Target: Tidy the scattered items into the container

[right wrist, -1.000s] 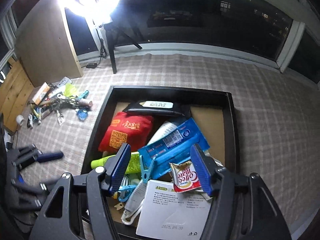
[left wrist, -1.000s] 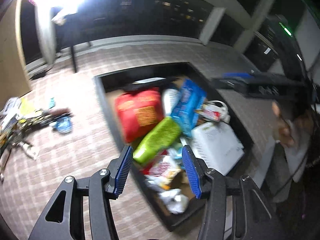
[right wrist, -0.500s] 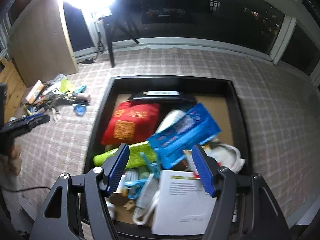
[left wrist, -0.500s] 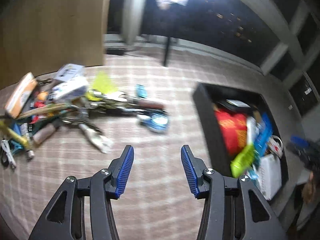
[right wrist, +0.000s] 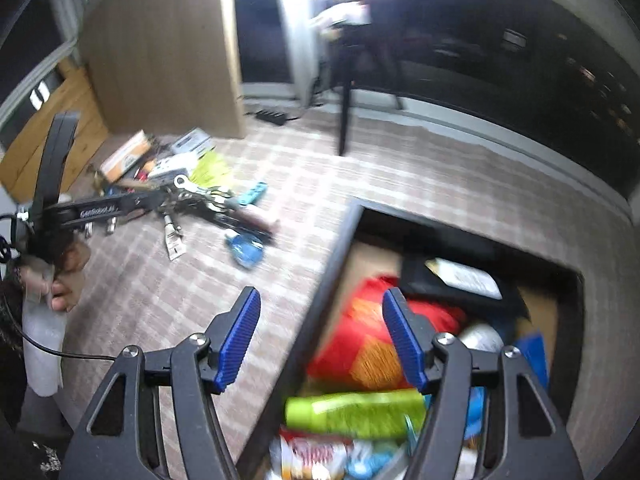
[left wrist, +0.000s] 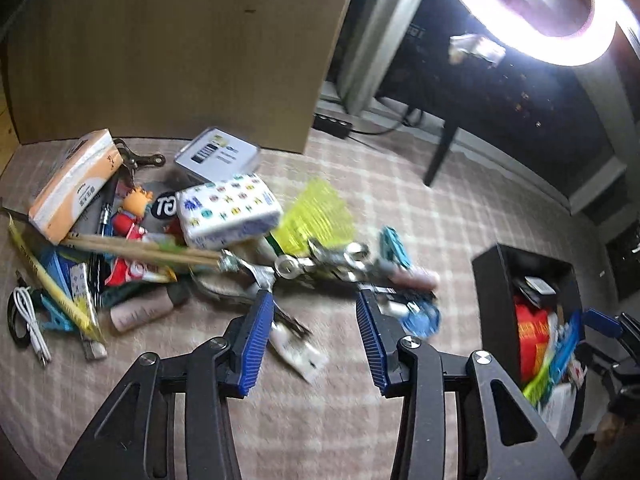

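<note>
The left wrist view takes in a checked carpet [left wrist: 400, 208] with a tall wooden panel [left wrist: 180, 48] standing behind a heap of scattered items [left wrist: 168, 232], and the black container [left wrist: 486, 304] sits well apart from that heap at the right edge, already holding a red pouch [left wrist: 532, 332] and other packets. In the heap, an orange tissue box [left wrist: 76, 184] lies at the far left, a white patterned tissue pack [left wrist: 228, 210] leans beside it, a yellow-green sheet [left wrist: 316, 216] lies just to the right, two pale wooden sticks [left wrist: 140, 250] cross the middle, and a run of metal tools [left wrist: 320, 264] stretches toward a blue packet [left wrist: 420, 318]. The left gripper [left wrist: 314, 336] hangs over the near edge of the heap with its blue pads [left wrist: 256, 344] about half apart; its jaws have just been closing, yet nothing sits between them and they touch nothing, with a small white sachet [left wrist: 300, 350] lying on the carpet below the gap. In the right wrist view the right gripper [right wrist: 322, 344] is spread wide and holds nothing; its jaws have just been closing slightly, and it hovers over the container's left wall [right wrist: 320, 320], one pad over the carpet and the other over the red pouch. A green tube [right wrist: 356, 414] lies in the container just below that pouch, beside a black case [right wrist: 460, 284]. At the left of this view a hand [right wrist: 64, 272] grips the handle of the left gripper.
</note>
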The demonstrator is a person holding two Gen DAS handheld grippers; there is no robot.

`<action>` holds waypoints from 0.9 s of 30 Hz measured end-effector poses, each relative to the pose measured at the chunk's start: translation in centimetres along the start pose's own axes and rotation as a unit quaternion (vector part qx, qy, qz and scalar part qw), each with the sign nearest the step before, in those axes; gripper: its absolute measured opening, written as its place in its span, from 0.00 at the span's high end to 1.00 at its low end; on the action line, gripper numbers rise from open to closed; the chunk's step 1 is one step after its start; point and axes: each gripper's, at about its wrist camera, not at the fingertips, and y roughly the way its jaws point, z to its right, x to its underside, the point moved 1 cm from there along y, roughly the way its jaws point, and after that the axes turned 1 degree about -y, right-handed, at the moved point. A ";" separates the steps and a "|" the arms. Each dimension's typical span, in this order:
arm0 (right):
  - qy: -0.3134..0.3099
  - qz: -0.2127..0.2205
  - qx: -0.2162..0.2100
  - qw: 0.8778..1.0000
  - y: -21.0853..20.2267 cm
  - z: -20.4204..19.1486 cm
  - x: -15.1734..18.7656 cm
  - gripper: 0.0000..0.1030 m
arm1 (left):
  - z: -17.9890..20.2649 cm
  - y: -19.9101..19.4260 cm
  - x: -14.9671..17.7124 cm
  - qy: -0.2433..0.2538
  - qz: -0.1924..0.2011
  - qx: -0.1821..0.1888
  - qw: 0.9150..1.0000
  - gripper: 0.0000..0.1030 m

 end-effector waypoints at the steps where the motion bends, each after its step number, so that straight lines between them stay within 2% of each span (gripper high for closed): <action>1: -0.011 -0.005 -0.001 1.000 0.7 -0.5 -0.5 0.46 | -0.1 0.3 -0.2 -0.003 -0.001 0.002 1.000 0.65; 3: -0.039 -0.019 -0.004 0.999 2.5 -1.4 -2.0 0.54 | -0.2 1.0 -0.7 -0.006 -0.003 0.000 1.000 0.66; 11: -0.123 -0.068 -0.026 0.990 9.1 -4.3 -5.9 0.56 | -0.3 3.2 -1.4 -0.021 -0.012 0.004 1.000 0.73; 18: -0.133 -0.108 -0.047 0.984 13.7 -5.0 -7.1 0.61 | 0.3 4.4 -1.8 -0.019 -0.019 0.010 1.000 0.76; 27: -0.164 -0.128 -0.053 0.977 16.3 -6.0 -7.4 0.66 | 1.1 5.7 -2.0 -0.019 -0.026 0.009 0.999 0.82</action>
